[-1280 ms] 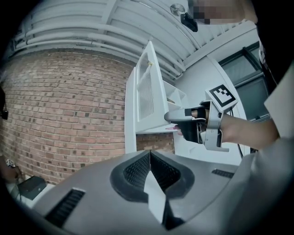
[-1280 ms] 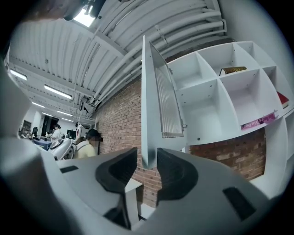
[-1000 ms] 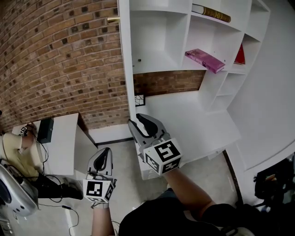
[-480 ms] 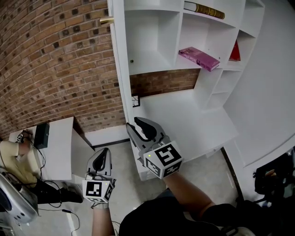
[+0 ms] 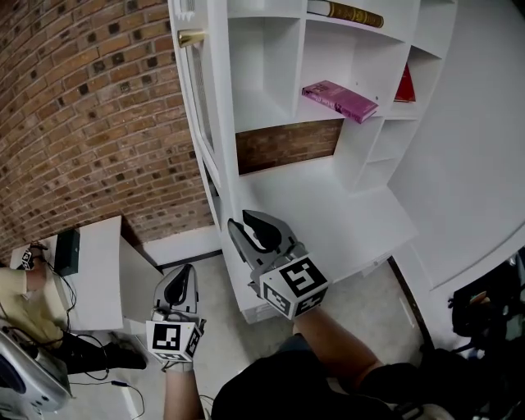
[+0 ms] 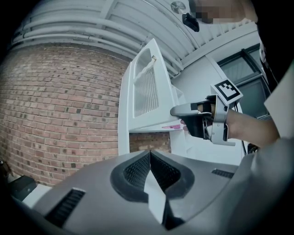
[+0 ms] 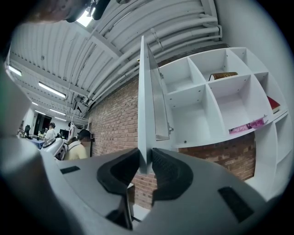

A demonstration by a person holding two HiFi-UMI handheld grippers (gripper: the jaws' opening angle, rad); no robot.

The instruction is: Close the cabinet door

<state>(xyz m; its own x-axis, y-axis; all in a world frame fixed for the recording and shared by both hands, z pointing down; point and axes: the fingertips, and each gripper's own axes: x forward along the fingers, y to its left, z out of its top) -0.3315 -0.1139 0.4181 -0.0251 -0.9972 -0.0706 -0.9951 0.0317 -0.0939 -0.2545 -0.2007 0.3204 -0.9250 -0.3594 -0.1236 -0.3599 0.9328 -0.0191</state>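
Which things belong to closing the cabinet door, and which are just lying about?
Job: cabinet door, its edge between the right hand-held gripper's jaws, which have just been closing; cabinet.
Lying about: pink book, brown book, red book, low white table.

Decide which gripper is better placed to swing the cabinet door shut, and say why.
Right. Jaws of the right gripper have just been closing and clasp the cabinet door by its edge. The left gripper is shut, empty, lower, off the door.
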